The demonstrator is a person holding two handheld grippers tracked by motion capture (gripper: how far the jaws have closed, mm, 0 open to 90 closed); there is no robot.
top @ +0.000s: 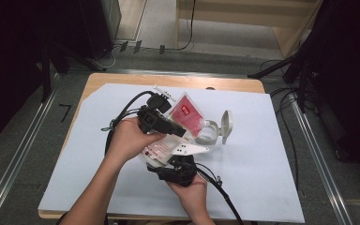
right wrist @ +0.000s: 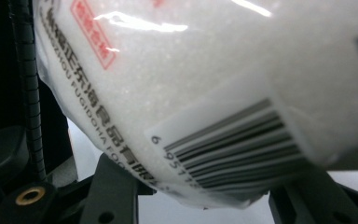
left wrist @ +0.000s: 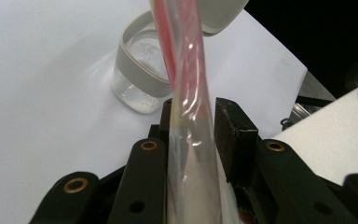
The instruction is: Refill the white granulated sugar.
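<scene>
**Plainly a pour: the bag's mouth lies just above the open jar**

The bag [top: 180,129], a clear plastic pouch of white granules with red print, hangs tilted above the tabletop [top: 262,178], its long axis running from the lower left up toward the right, where its upper end reaches over the small clear jar [top: 208,133]. That jar stands on the white sheet with its hinged lid [top: 226,125] flipped up and open, just beyond the bag's end. In the left gripper view the flattened neck of the bag [left wrist: 186,93] rises between the jaws and passes straight over the jar [left wrist: 140,74]; the left gripper [top: 180,131] has its jaws loose around the film, a gap showing on one side, so it guides more than it pinches. The right gripper [top: 176,164] sits underneath, its jaws spread and clamped around the full, heavy belly of the bag [right wrist: 205,93]. The left gripper is the nearer one to the jar, so steering the mouth probably falls to it, while lifting the lower end falls to the right.
</scene>
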